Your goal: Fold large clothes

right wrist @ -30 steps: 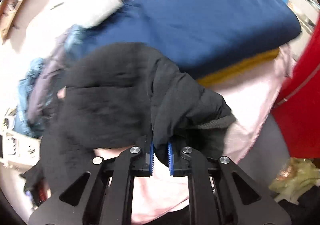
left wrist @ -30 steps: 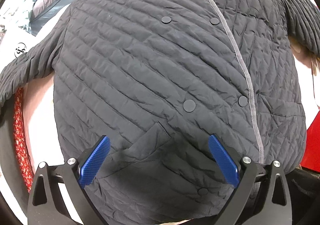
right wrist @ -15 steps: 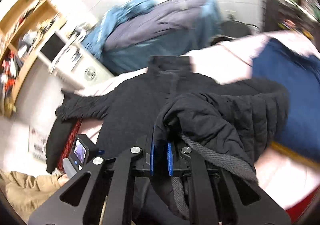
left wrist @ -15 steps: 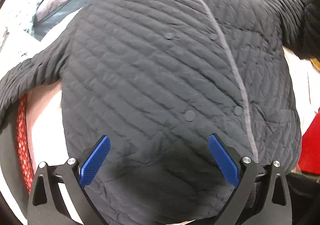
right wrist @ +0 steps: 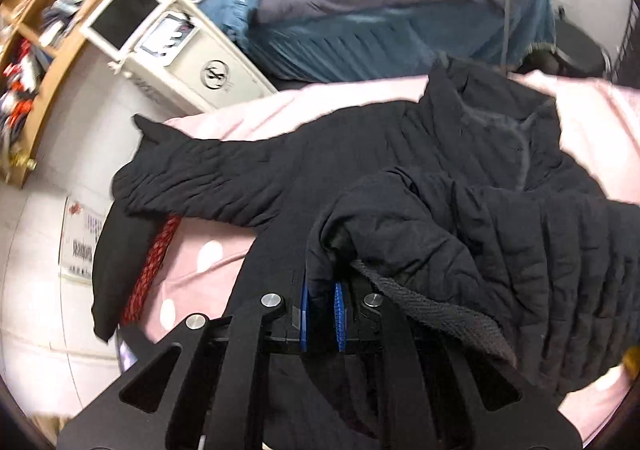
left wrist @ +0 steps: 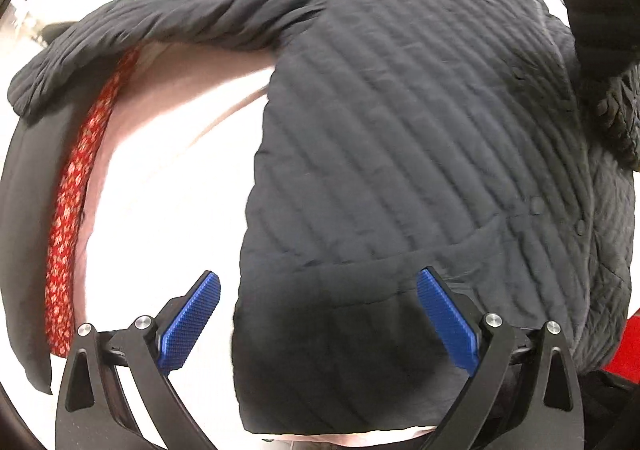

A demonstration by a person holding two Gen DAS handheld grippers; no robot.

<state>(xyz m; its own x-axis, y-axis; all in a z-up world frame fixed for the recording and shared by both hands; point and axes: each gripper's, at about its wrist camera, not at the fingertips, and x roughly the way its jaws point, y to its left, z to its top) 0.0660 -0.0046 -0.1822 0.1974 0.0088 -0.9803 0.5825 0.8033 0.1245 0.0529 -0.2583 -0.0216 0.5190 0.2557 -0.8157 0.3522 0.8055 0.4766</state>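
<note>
Black quilted jacket [left wrist: 420, 137] spread flat on the pink bedsheet [left wrist: 168, 185], one sleeve lifted.

At the left its other sleeve [left wrist: 132, 33] lies stretched out over a red patterned cloth [left wrist: 76, 185]. My left claw [left wrist: 318, 316] hangs wide open above the hem, holding nothing. My right claw [right wrist: 322, 316] is clamped on the cuff [right wrist: 348, 217], the sleeve draped across the jacket's chest.
</note>
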